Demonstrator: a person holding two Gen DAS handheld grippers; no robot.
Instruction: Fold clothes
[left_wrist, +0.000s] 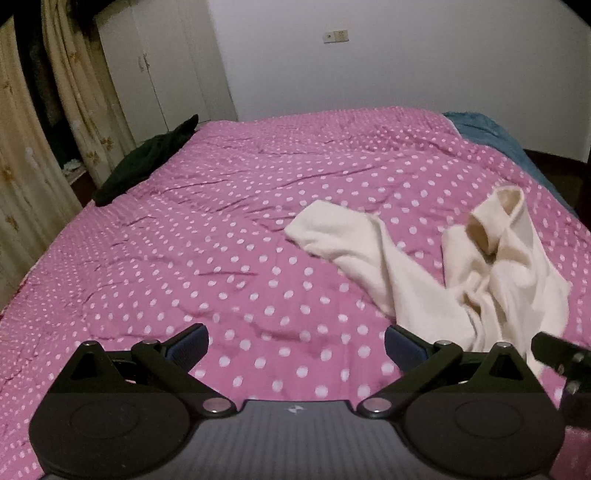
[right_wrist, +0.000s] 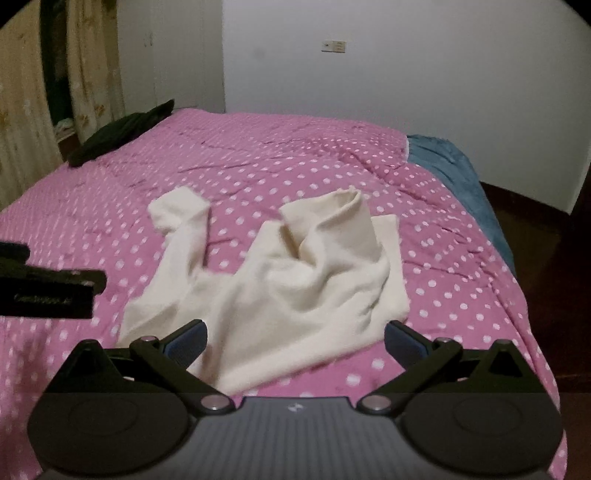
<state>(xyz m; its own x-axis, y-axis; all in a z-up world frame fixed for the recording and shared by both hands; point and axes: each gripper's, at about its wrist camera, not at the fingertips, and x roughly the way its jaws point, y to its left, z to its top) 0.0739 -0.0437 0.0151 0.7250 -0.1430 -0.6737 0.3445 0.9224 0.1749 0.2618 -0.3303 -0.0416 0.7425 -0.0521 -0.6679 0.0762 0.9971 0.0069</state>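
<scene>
Crumpled cream knit sweater (right_wrist: 280, 280) lying unfolded on pink polka-dot quilt (left_wrist: 221, 229), toward its near right.
Left gripper (left_wrist: 295, 343) and right gripper (right_wrist: 295, 341) hover spread, grasping nothing; folding not yet begun.

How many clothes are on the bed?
2. A cream garment lies crumpled near the front of the pink dotted bed cover, just ahead of the right tool. A dark garment sits at the far left edge. More may be hidden outside the views.
</scene>
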